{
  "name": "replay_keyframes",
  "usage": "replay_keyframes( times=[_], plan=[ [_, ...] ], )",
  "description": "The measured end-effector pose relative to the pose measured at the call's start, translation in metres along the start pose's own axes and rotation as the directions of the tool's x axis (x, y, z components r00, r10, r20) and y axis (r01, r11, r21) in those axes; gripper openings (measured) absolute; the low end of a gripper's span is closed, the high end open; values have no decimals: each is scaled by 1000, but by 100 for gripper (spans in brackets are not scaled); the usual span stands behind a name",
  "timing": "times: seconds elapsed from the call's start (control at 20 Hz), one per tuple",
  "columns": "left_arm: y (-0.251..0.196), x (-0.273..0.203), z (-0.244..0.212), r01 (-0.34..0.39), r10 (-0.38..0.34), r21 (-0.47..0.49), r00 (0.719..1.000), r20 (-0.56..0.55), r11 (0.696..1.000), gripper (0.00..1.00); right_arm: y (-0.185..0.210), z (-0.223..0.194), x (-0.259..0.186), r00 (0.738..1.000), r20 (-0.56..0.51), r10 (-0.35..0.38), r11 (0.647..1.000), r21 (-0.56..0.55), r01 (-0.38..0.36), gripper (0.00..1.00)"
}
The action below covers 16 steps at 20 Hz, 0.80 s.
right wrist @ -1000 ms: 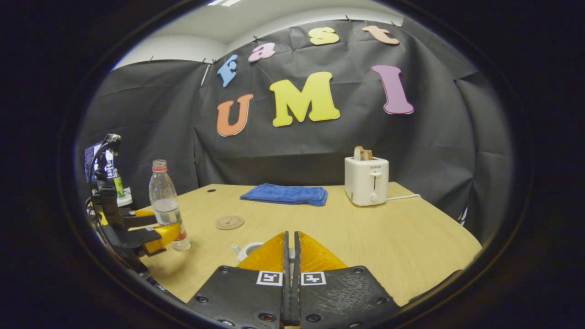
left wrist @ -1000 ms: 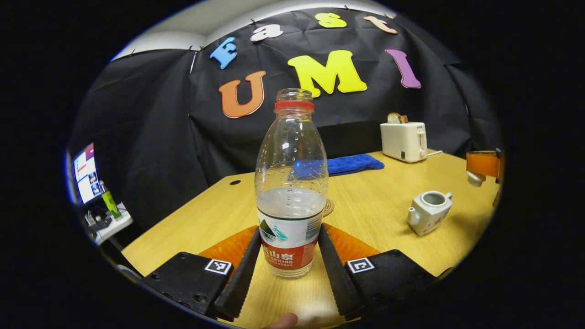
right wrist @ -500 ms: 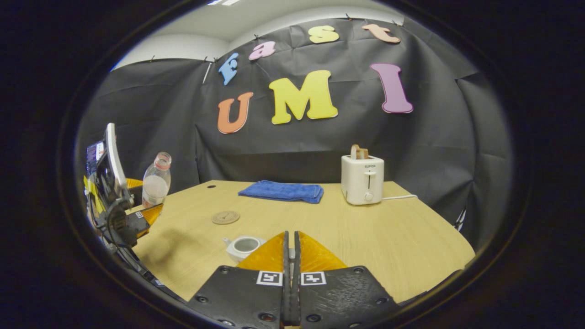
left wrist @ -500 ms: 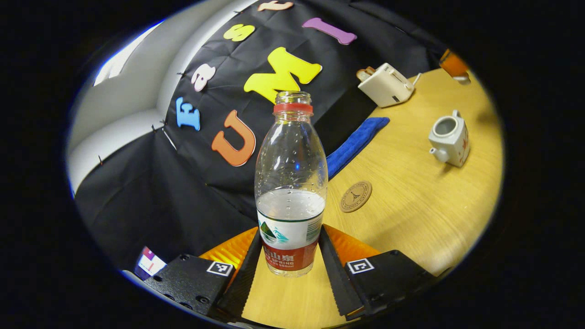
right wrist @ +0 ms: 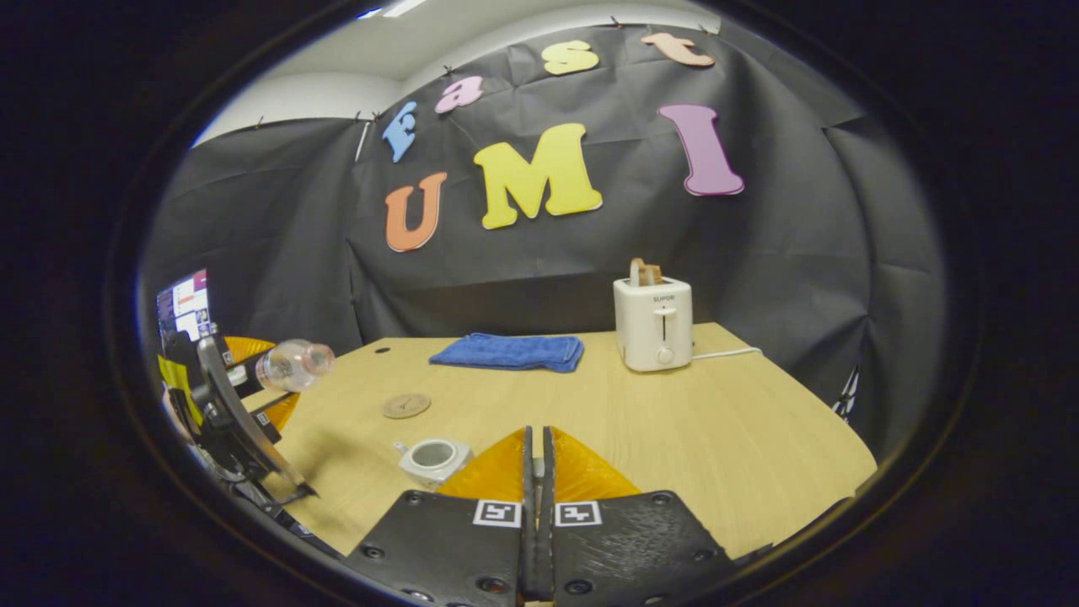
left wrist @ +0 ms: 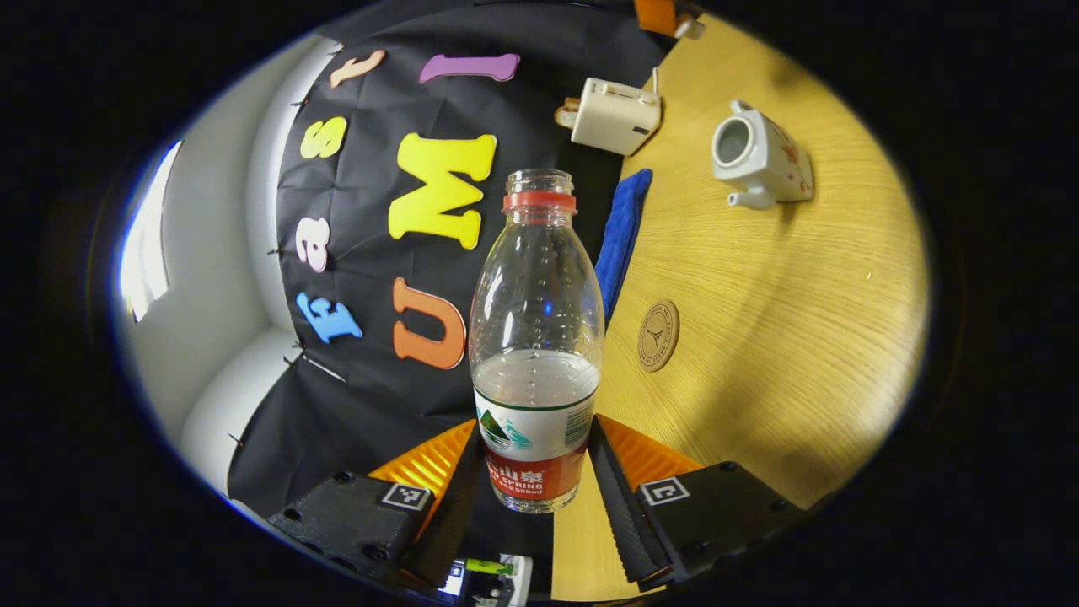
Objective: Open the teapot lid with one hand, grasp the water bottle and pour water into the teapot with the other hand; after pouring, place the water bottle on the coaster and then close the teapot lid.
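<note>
The left gripper point(left wrist: 535, 480) pinches the water bottle point(left wrist: 536, 337), tipped nearly flat above the table's point(right wrist: 674, 421) left edge. The lidless teapot point(right wrist: 432, 458) sits near the coaster point(right wrist: 405, 405). The right gripper's point(right wrist: 536, 506) fingers press together, hiding whatever they hold.

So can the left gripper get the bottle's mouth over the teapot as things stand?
Probably yes. The left gripper holds the bottle tipped sideways above the table, and the teapot stands with its lid off. Only bare table and the coaster lie between; the right gripper sits beside the pot.
</note>
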<state>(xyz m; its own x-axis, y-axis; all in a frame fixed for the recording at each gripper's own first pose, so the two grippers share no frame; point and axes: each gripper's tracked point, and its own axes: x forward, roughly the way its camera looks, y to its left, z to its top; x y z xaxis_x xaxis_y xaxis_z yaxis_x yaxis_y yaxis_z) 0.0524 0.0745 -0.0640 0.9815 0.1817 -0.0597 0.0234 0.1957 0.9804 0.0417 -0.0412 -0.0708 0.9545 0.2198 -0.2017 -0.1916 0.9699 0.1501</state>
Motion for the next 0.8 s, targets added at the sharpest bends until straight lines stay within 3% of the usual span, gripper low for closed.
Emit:
replay_keyframes(
  times=[0.25,0.8],
  plan=[
    [-4,-2,27,13,-19,117,999,51,993,75,-8,0,1,1000,-6,-5,1000,17,5,0],
    [-16,2,44,38,-54,307,998,44,951,75,-11,-1,2,1000,-16,-7,1000,23,7,0]
  ],
)
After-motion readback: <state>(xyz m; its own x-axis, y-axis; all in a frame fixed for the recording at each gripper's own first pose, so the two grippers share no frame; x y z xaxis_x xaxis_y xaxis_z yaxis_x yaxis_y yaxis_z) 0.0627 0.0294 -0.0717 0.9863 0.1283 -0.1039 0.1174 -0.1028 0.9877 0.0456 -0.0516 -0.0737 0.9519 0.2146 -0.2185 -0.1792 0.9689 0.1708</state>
